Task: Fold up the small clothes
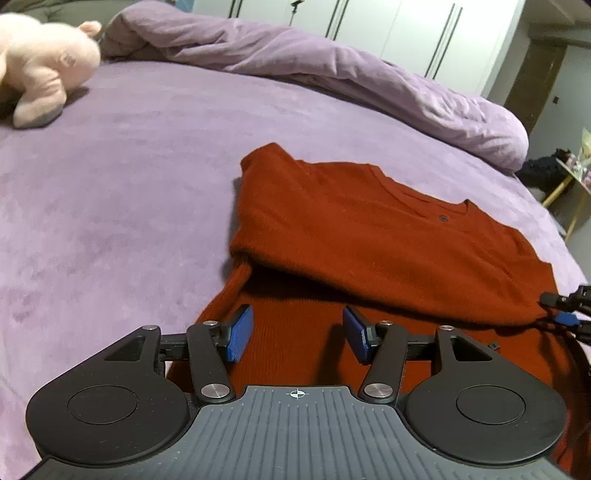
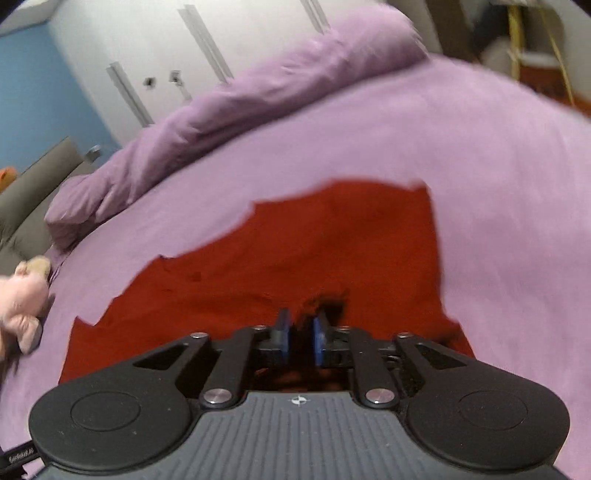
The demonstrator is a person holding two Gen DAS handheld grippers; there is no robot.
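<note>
A small rust-red knitted sweater [image 1: 369,236] lies on the purple bed, partly folded, with its upper layer doubled over the lower part. My left gripper [image 1: 297,334] is open and empty, its blue pads [image 1: 240,332] hovering over the sweater's lower layer. My right gripper [image 2: 301,330] is shut on a bunched edge of the sweater [image 2: 332,243]; the frame is motion-blurred. The right gripper's tip also shows at the right edge of the left wrist view [image 1: 569,310], pinching the sweater's hem.
A pink plush toy [image 1: 40,62] lies at the far left of the purple bed sheet [image 1: 129,177]. A bunched purple duvet [image 1: 332,62] runs along the far side. White wardrobe doors [image 1: 406,26] stand behind. The bed's edge and a yellow-legged stand [image 1: 569,192] are at right.
</note>
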